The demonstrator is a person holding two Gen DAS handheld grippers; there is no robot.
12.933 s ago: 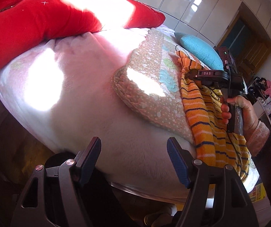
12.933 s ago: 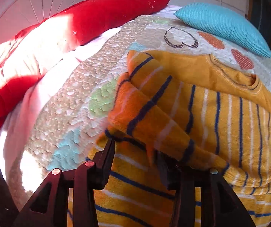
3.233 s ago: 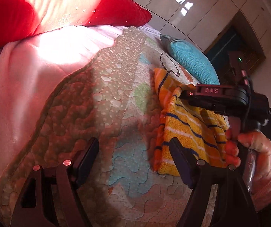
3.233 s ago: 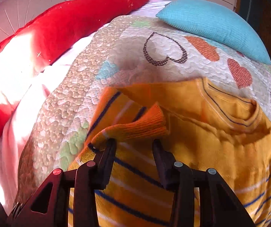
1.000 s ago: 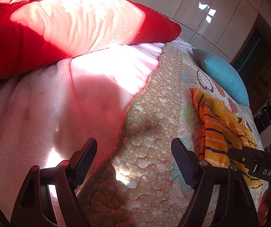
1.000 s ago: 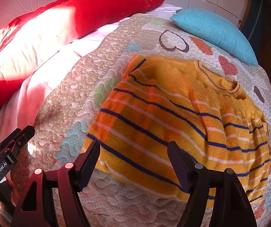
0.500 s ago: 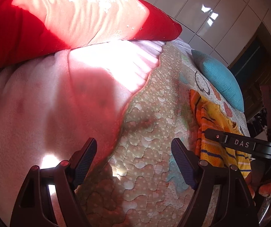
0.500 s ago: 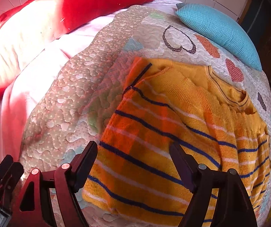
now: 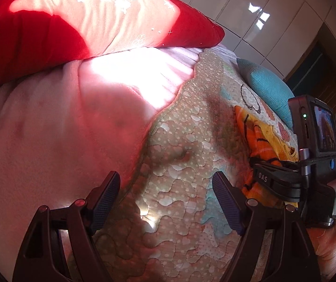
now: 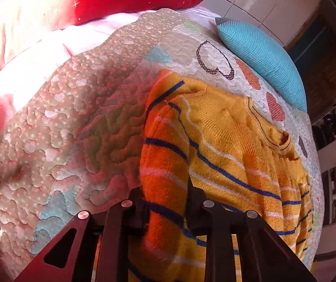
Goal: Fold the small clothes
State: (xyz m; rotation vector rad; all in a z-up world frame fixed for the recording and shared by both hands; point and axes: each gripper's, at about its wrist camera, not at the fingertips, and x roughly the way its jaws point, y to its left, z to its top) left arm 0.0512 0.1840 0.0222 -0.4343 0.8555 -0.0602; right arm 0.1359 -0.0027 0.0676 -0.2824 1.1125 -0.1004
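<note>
pinching one striped sweater (image 10: 226, 141) | right gripper (image 10: 165, 202) | left gripper (image 9: 165, 199) spread, empty

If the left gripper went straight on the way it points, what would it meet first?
Probably the quilt: the open left gripper has nothing between its fingers, and the quilt fills the view ahead. The sweater lies off to its right. Depth is unclear.

Right tongs (image 10: 165, 202) now clamped on sweater (image 10: 226, 141) edge

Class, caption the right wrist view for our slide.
Right gripper pinching the striped sweater's left edge on the quilt.
</note>
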